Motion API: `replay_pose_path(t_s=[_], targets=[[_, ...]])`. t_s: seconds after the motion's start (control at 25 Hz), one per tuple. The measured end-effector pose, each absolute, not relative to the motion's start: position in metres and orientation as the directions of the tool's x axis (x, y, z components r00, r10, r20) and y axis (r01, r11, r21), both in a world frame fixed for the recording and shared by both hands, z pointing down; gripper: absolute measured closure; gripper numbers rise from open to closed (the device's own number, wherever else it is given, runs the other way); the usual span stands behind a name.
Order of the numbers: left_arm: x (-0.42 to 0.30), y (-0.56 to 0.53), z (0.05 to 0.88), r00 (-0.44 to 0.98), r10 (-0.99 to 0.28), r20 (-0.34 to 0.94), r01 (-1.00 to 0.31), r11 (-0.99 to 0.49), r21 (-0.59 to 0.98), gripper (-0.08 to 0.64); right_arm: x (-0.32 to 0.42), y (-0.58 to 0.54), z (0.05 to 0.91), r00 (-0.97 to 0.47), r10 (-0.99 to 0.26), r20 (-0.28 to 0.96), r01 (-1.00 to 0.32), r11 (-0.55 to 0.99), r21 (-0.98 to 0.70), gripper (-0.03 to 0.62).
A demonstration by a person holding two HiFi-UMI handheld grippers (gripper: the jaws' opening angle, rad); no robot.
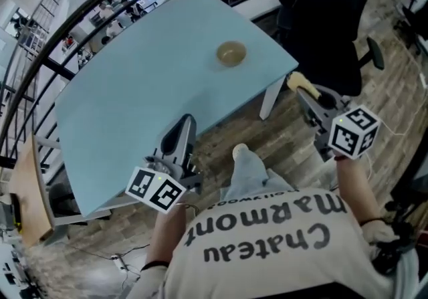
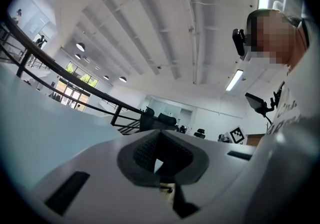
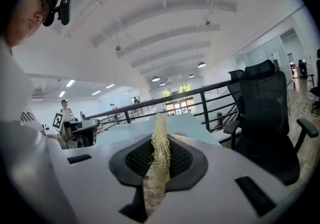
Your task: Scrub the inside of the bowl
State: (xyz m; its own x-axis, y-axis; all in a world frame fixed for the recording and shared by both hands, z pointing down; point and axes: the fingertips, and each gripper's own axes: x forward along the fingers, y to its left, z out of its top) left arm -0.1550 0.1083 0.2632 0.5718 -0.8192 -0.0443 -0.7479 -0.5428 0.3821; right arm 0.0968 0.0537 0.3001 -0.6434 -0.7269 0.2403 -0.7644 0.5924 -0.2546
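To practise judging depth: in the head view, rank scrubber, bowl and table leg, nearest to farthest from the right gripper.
1. Scrubber, in the right gripper's jaws.
2. Table leg, to its left.
3. Bowl, on the table beyond.

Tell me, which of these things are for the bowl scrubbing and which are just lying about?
For the job:
- bowl, on the blue table
- fibrous scrubber, gripped in the right tool
- left tool, shut and empty

Just around:
- black office chair
- black railing behind the table
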Motion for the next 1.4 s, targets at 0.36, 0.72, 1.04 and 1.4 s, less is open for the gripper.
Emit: replay_pose_path(t_s=[0.36, 0.72, 1.04, 1.4], targets=[[-0.127, 0.019, 0.308, 0.618, -0.785, 0.046, -0.727, -0.548, 0.414, 0.558, 0.08, -0.019, 0.336, -0.67, -0.688, 0.278, -0.739, 0.583, -0.338, 0.531], [-0.133, -0.086, 0.329, 0.624, -0.758, 0.191, -0.758, -0.528, 0.383, 0.558, 0.053, -0.112, 0.354, -0.678, -0.669, 0.304, -0.724, 0.538, -0.432, 0.532], [-0.128, -0.152, 0.373, 0.671, -0.689, 0.275, -0.719, -0.514, 0.468, 0.555, 0.037, -0.162, 0.38, -0.665, -0.657, 0.355, -0.738, 0.505, -0.447, 0.532], [-0.105, -0.183, 0.447, 0.68, -0.578, 0.451, -0.727, -0.447, 0.521, 0.43, 0.009, -0.177, 0.428, -0.686, -0.563, 0.461, -0.726, 0.495, -0.476, 0.532]])
